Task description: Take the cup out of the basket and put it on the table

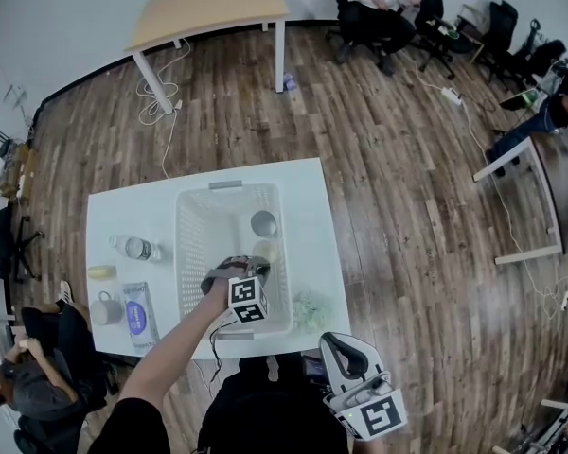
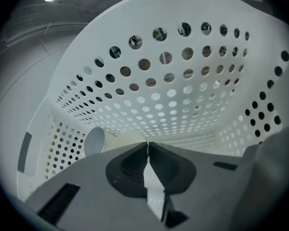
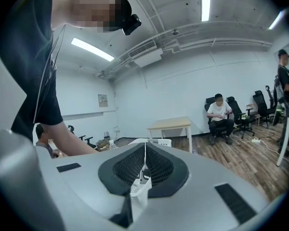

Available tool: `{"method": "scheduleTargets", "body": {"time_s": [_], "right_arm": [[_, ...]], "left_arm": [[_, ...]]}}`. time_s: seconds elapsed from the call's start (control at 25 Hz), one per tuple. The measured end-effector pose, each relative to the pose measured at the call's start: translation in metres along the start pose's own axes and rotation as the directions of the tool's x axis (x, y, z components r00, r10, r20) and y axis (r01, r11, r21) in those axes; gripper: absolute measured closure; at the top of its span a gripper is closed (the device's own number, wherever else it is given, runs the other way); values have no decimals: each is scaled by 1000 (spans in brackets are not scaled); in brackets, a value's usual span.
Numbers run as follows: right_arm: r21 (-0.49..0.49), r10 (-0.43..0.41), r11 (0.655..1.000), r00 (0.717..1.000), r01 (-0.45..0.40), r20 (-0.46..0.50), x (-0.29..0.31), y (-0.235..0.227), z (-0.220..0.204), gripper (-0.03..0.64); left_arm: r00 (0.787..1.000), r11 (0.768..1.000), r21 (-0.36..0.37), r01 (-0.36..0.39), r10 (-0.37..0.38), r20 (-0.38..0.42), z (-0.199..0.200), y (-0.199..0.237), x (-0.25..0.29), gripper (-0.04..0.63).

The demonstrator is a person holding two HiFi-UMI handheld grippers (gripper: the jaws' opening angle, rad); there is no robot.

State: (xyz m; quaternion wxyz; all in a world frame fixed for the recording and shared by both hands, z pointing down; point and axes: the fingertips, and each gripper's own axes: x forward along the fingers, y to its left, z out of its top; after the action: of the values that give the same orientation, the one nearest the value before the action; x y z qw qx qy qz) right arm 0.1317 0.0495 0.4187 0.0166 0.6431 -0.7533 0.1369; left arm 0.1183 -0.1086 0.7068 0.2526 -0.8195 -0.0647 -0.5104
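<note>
A white perforated basket point(image 1: 191, 253) stands on the white table point(image 1: 303, 187). Inside it are a grey cup point(image 1: 263, 223) and, nearer me, a cream cup point(image 1: 266, 249). My left gripper point(image 1: 254, 267) reaches down into the basket. Its jaws are pressed together at the right edge of the cream cup's rim point(image 2: 126, 139), shut on its thin wall. The grey cup point(image 2: 95, 141) lies just left of it. My right gripper point(image 1: 344, 350) is held low by my body, off the table. In the right gripper view it point(image 3: 145, 147) is shut and holds nothing.
Left of the basket lie a water bottle point(image 1: 133, 247), a small yellow item point(image 1: 101, 272), a mug point(image 1: 104, 308) and a blue packet point(image 1: 139, 312). A green crumpled thing point(image 1: 312, 308) sits right of it. A person point(image 1: 24, 372) sits at the table's near-left corner.
</note>
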Motion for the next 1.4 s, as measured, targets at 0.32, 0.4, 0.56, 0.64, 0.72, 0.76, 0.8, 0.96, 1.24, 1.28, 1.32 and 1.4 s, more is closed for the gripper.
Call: {"method": "scheduleTargets", "body": {"time_s": [0.32,0.4,0.56,0.64,0.72,0.76,0.8,0.96,1.24,1.28,1.32,1.4], "right_arm": [[0,-1,1000,1000,1,3,-2,3,-2,591],[0,-1,1000,1000,1,3,-1,3,-2,591],[4,-2,1000,1000,2,19,0,6,1,591],[-3,7,1000,1000,-6,13,0,8,0,591],[-7,15,1000,1000,-14,16,1,11,2,591],[-8,18,1000,1000,-17,17,2,12,3,591],[-9,21,1000,1000,-20,19,2,14,3,591],[-17,38,999,999,-38,27,7,22,4,591],[-35,86,996,995,-84,44,16,42,10,591],[-38,92,995,995,-90,46,18,45,11,591],[-41,99,994,994,-97,46,20,48,12,591],[-53,117,992,992,-115,43,23,54,12,591]], "left_arm": [[1000,999,-15,-28,28,7,0,6,-7,578],[999,999,-29,-40,40,15,1,10,-11,578],[998,997,-59,-54,56,31,3,14,-20,578],[997,996,-66,-64,67,38,4,16,-26,578],[996,994,-70,-79,82,46,7,19,-34,578],[994,993,-74,-88,92,53,9,20,-39,578],[993,992,-79,-97,102,61,11,22,-45,578],[983,984,-111,-140,152,106,21,30,-74,578],[960,970,-88,-227,238,147,34,38,-132,578],[956,967,-80,-243,252,147,34,39,-141,578],[952,962,-68,-263,270,145,34,40,-151,578],[940,950,-48,-308,312,135,32,43,-170,578]]}}
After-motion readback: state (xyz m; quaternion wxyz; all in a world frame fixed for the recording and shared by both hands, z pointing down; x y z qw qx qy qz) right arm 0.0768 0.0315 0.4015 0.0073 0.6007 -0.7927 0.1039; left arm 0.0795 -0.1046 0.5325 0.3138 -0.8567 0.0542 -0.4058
